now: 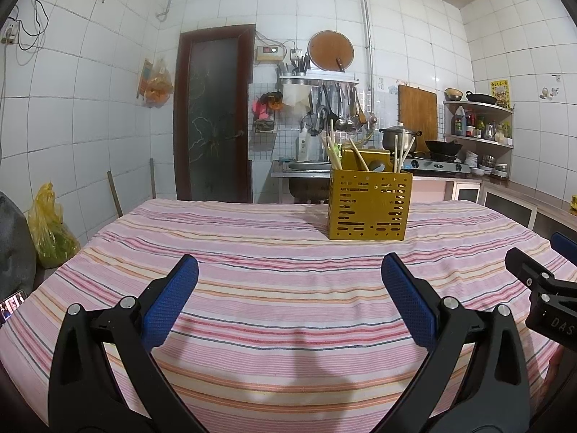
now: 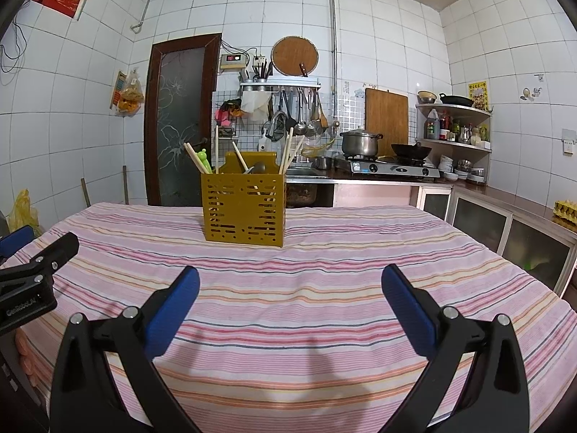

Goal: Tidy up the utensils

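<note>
A mustard-yellow perforated utensil holder [image 1: 369, 207] [image 2: 244, 211] stands upright on the far part of the striped tablecloth [image 1: 281, 288] [image 2: 306, 288]. Wooden chopsticks [image 1: 333, 157] [image 2: 196, 160], a spoon and a green-topped utensil [image 2: 203, 157] stick out of its top. My left gripper [image 1: 290, 267] is open over the near cloth, well short of the holder, with nothing between its blue pads. My right gripper [image 2: 290, 278] is likewise open and holds nothing. Each gripper shows at the edge of the other's view.
Behind the table are a sink [image 1: 306, 166], a dark glass door [image 2: 180, 119], hanging ladles, a gas stove with a pot [image 2: 360, 142] and a wok [image 2: 411, 151], and corner shelves [image 2: 454, 126]. A yellow bag [image 1: 50, 227] sits by the table's left side.
</note>
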